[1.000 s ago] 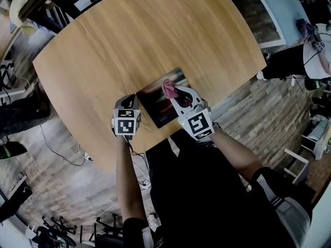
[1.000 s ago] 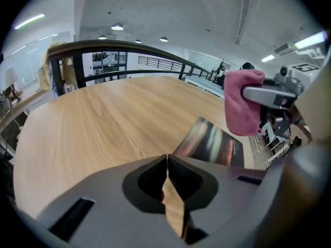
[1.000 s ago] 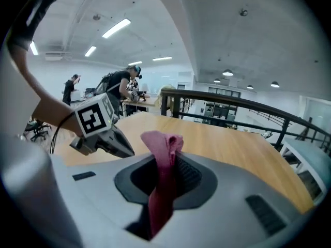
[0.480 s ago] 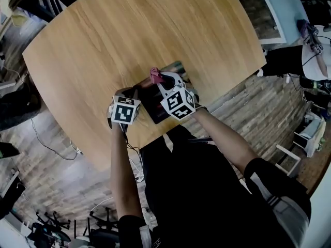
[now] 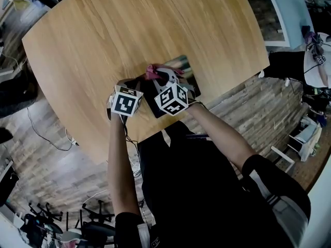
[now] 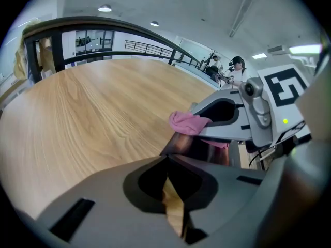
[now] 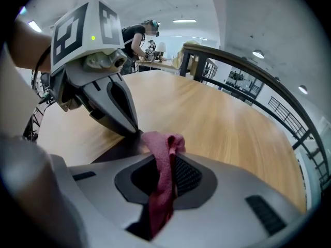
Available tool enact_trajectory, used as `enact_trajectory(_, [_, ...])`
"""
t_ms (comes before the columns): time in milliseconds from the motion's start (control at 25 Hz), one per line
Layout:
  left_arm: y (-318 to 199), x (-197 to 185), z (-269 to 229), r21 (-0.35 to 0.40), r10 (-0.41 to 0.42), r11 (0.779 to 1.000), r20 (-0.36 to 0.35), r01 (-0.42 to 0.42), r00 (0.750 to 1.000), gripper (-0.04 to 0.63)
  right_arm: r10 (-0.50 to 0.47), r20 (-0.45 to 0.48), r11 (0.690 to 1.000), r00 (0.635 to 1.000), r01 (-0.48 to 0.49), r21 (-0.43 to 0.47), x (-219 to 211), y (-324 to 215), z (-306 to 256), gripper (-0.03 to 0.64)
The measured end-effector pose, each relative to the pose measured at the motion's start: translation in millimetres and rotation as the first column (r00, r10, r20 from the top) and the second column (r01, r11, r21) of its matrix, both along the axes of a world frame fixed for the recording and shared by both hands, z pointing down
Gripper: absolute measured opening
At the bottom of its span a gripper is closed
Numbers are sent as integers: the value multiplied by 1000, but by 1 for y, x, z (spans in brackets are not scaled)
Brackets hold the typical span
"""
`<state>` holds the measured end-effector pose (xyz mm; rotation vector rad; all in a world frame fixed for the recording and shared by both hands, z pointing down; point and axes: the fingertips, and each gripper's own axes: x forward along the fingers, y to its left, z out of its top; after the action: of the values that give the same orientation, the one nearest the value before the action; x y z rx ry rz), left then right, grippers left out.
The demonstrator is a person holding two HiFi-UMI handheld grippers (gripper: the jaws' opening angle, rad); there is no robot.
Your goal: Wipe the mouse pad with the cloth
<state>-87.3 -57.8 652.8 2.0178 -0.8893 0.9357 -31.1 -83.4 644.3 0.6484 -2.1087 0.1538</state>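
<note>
- Head view: mouse pad (image 5: pixel 181 64) lies on the table (image 5: pixel 129 30) close to its near edge, in front of the person.
- R gripper (image 5: pixel 155 74) has carried the pink cloth (image 5: pixel 150 71) from the pad's right part over to its far-left part within the last sec. It now sits just beside the L gripper (image 5: pixel 133 86).
- Judgement: one wipe stroke has run across the pad, prob. near its end. The next pass would go back right or nearer the table's near edge.
- This view gives the layout but not the jaw state, since the marker cubes cover most of it.
- L gripper view: L gripper (image 6: pixel 167 159) jaws are together, nothing between them, with table (image 6: pixel 93 112) wood showing below.
- Ahead, the cloth (image 6: pixel 186 122) bunches at the R gripper (image 6: pixel 202 129) tip, over the dark pad (image 6: pixel 178 144).
- R gripper view: R gripper (image 7: pixel 166 156) is clamped on the cloth (image 7: pixel 161 149), which runs down between the jaws with a tuft out front.
- Only here: the L gripper (image 7: pixel 133 127) tip rests at the pad (image 7: pixel 116 149) edge, prob. pinning it against the wipe.
- Whether the cloth actually touches the pad, can't tell.
</note>
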Motion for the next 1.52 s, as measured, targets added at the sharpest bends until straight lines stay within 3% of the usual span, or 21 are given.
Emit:
enact_trajectory(200, [1,-2,0,-23,-4,1000,-9,3,1000,23,-138,-23,987,990,140,79,-13,16,4,63])
enact_trajectory(400, [0,-1,0,-33,-6,999,-22,5,1000,23,-265,-17,960,964,265,94,-23,35,4,63])
enact_trajectory(880, [-3,-1,-1,-33,-1,999,-13,0,1000,23,-343,19,936,939,340,95,-30,56,2,63])
enact_trajectory(1520, [-1,-4,1,-32,-56,998,22,56,998,23,-438,41,898,898,434,70,-26,101,3,63])
